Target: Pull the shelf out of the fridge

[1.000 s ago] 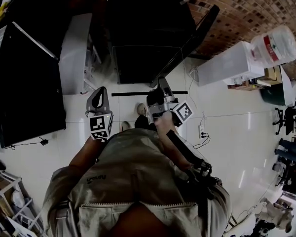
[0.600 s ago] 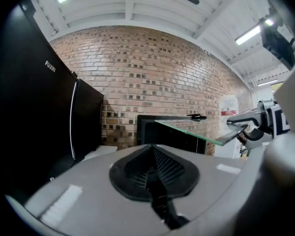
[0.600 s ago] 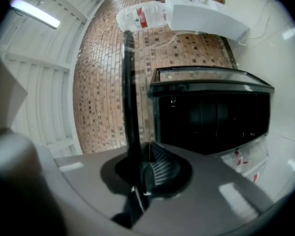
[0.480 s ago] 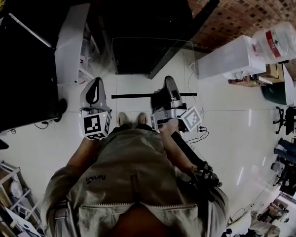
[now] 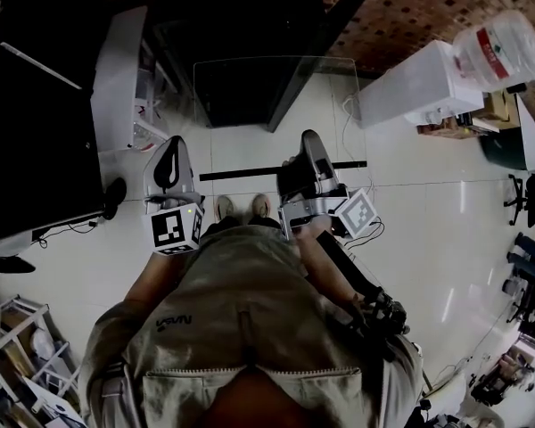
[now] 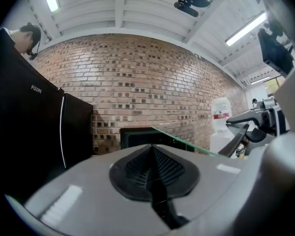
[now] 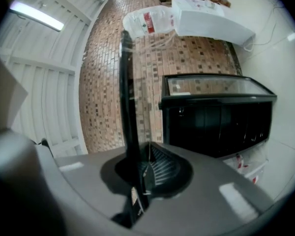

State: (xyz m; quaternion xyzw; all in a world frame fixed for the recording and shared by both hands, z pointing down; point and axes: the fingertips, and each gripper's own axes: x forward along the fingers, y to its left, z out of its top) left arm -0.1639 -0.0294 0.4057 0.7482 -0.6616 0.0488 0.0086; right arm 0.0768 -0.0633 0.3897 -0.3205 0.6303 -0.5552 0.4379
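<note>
The fridge [image 5: 241, 16] stands open in front of me, its door [image 5: 325, 43] swung out to the right. Its inside is too dark for me to say what it holds. The glass shelf [image 5: 276, 123] is in front of it, lying flat above the white floor [image 5: 428, 230], with its black front strip nearest to me. In the head view its far edge overlaps the fridge's mouth, so I cannot tell whether it is fully clear. My right gripper [image 5: 310, 137] is clenched on that front strip, right of its middle; in the right gripper view the strip runs as a dark bar straight out from between my jaws [image 7: 147, 146]. My left gripper [image 5: 173, 141] sits just beside the shelf's left edge with its jaws pressed together and nothing between them [image 6: 151, 147]; the green glass edge passes just beyond their tips. A tall black cabinet [image 5: 36, 132] stands to the left with a white unit [image 5: 116, 87] between it and the fridge. To the right is a white water dispenser [image 5: 419, 92] topped by a bottle [image 5: 504, 47], against the brick wall [image 6: 152, 82]. My shoes [image 5: 241, 208] show under the shelf's near edge.
</note>
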